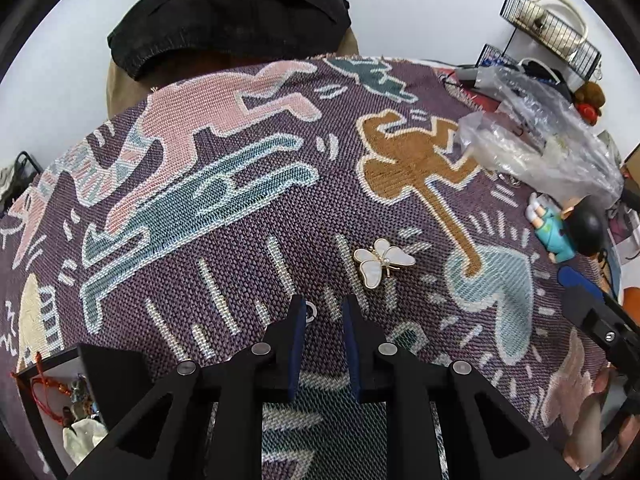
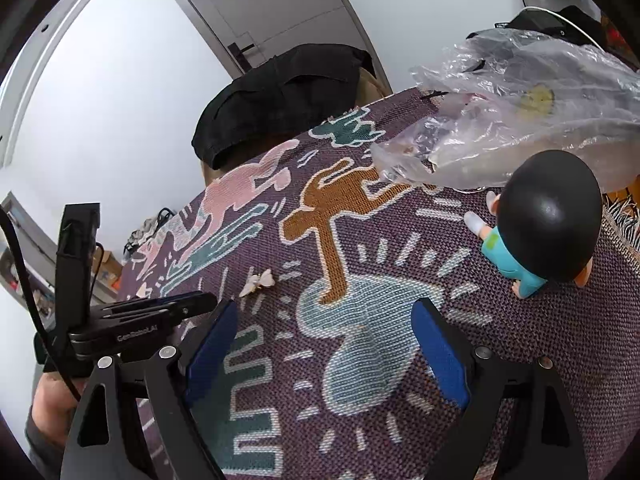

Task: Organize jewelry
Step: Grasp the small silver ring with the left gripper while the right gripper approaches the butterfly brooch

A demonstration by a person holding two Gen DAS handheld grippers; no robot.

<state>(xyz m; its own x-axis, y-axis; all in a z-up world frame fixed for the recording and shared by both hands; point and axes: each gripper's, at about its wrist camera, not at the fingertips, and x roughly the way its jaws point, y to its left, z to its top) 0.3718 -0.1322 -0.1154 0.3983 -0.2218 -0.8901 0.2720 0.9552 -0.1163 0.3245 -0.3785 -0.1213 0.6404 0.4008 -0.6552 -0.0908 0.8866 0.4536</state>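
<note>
The butterfly brooch lies flat on the woven cloth, just ahead and slightly right of the left gripper. Its jaws stand a narrow gap apart, pinching nothing. A small silvery ring sits by the left finger's tip; I cannot tell whether it touches. The brooch's wings spread roughly left to right, with its body running near to far, so a small shift right and forward should bring the jaws onto it. The right gripper has its jaws spread wide and empty; from there the brooch lies farther off, ahead and left, so the left gripper is nearer. The cloth around the brooch is bare. A plastic bag and a figurine lie well to the right, and an open box sits at near left, probably the drop spot.
</note>
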